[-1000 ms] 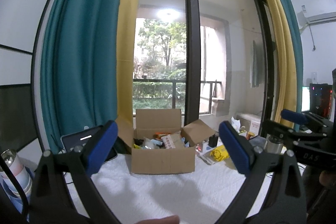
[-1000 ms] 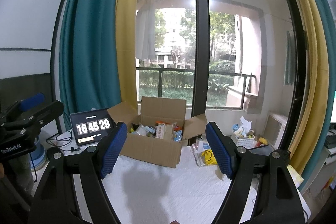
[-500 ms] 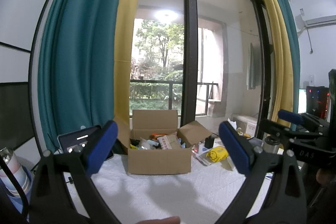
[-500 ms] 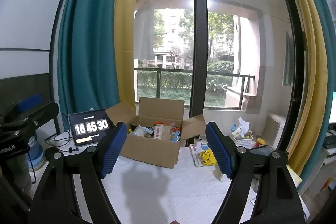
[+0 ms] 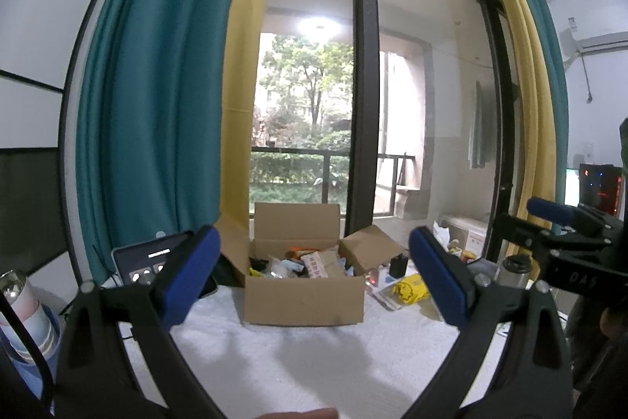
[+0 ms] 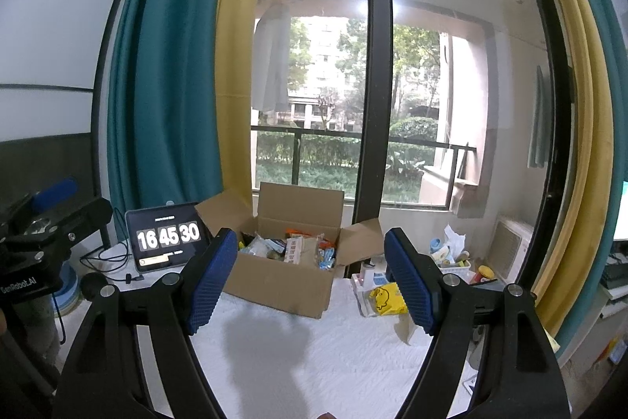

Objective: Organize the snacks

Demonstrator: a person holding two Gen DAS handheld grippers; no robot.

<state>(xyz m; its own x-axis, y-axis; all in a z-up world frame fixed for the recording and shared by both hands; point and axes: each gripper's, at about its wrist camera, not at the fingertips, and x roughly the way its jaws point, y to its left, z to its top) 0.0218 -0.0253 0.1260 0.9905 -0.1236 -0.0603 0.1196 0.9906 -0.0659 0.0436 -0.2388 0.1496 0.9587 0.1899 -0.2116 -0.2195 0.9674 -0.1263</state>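
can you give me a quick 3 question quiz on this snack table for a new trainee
1. True or false: the cardboard box has its flaps open and snacks inside.
2. What lies on the white table cover just right of the box? A) a yellow packet B) a red mug C) a banana
3. Fill in: the tablet left of the box shows a ____.

Key
1. True.
2. A, the yellow packet.
3. Clock. The left gripper and right gripper are both open and hold nothing.

Open cardboard box (image 5: 303, 299) of mixed snack packets (image 6: 292, 249), upright on white cloth.
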